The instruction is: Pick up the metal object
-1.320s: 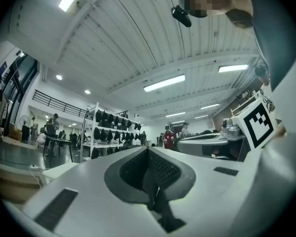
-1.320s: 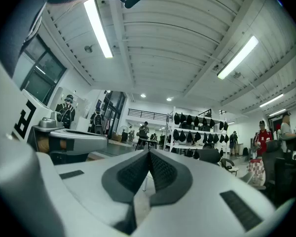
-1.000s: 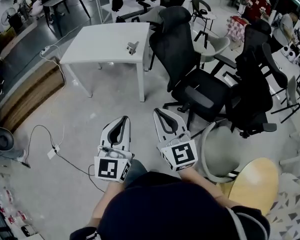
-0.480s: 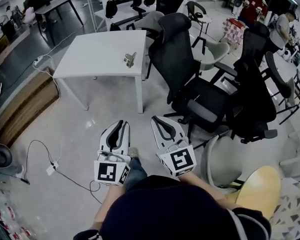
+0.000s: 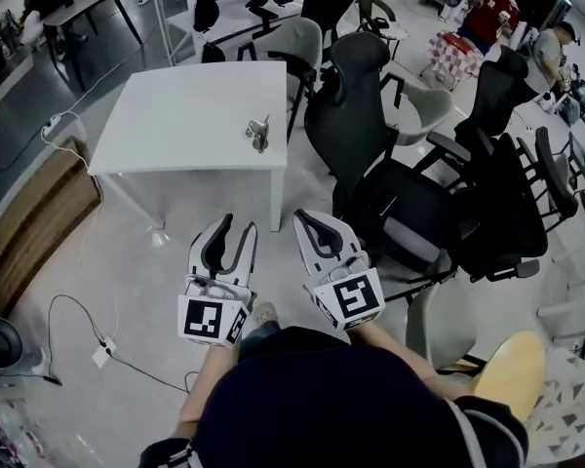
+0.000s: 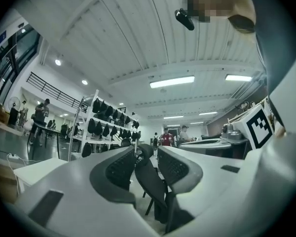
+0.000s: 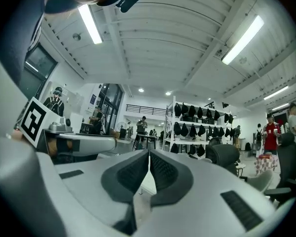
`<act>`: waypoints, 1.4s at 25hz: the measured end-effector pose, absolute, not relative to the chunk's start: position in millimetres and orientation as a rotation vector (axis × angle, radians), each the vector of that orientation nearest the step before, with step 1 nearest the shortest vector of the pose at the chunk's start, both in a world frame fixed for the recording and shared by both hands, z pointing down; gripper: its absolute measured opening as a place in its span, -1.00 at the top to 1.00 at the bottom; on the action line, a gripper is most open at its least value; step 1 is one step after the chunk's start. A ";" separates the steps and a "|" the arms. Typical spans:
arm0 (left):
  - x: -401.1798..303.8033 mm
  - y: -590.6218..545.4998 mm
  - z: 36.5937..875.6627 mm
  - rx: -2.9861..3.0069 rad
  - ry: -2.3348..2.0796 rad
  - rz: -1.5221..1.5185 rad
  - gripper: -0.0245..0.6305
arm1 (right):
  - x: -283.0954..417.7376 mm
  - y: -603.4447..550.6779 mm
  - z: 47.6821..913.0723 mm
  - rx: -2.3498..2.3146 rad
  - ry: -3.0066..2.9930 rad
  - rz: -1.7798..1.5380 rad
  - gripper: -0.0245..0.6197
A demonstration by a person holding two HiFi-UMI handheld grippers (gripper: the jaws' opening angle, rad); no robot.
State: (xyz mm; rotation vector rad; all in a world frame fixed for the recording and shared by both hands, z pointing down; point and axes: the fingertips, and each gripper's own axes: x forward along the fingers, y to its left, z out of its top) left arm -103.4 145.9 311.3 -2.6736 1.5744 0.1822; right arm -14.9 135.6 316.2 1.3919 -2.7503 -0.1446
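**Metal object (image 5: 260, 132) untouched on table (image 5: 175, 105)**

Our left gripper (image 5: 238, 225) is at 7 o'clock from the object, jaws opening, nothing between them. The object sits by the table's 3 o'clock edge. Our right gripper (image 5: 310, 217) is at 5 o'clock, jaws closed and empty.

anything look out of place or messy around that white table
Nothing looks spilled or broken. The metal object sits alone on the white table, close to the edge nearest the black office chairs, which crowd untidily against that side.
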 end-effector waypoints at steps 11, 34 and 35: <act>-107.8 62.6 348.2 -2.840 1.489 0.219 0.53 | -17.0 62.7 356.8 1.491 -2.621 -0.028 0.84; -99.9 -200.7 395.7 -2.840 1.643 0.024 0.50 | -30.1 -224.0 386.5 1.228 -2.755 -0.107 0.84; -98.4 -209.6 400.6 -2.861 1.660 0.028 0.50 | -29.2 -233.2 390.2 1.213 -2.756 -0.097 0.84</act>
